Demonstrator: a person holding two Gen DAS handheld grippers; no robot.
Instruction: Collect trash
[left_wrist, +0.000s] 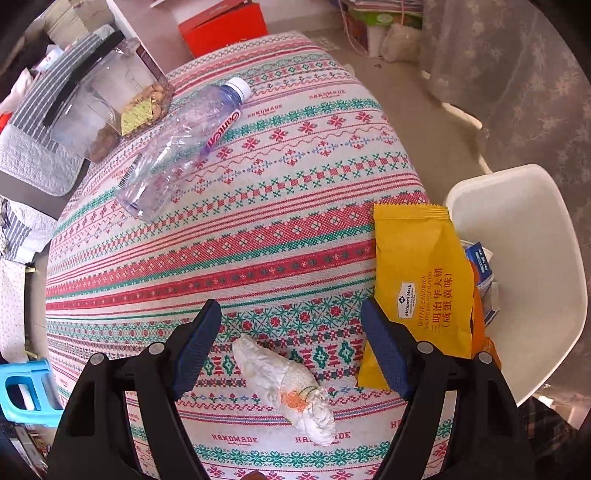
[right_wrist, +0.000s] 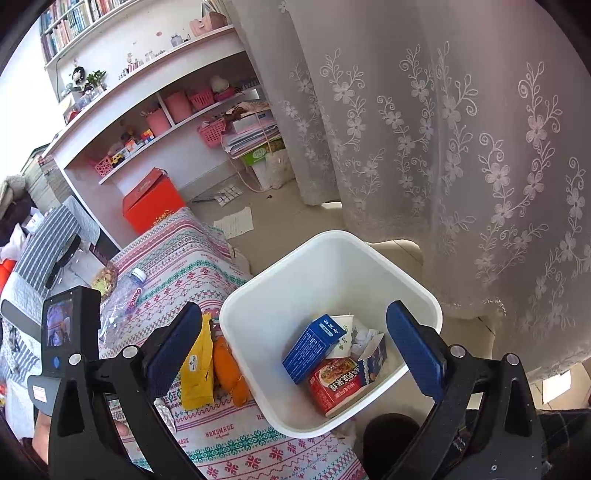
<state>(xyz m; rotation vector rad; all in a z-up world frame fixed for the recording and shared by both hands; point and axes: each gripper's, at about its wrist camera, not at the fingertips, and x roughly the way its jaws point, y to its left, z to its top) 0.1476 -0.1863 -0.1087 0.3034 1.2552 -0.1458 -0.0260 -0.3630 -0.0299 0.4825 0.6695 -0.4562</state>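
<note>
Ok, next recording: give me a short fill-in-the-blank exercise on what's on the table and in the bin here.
1. The crumpled tissue lies on the tablecloth between the open fingers of the ____ hand-held gripper.
2. The snack packet near the table's edge is ____ in colour.
3. The clear plastic bottle lies on its ____.
4. The blue carton is inside the white ____.

Missing words: left; yellow; side; bin
</note>
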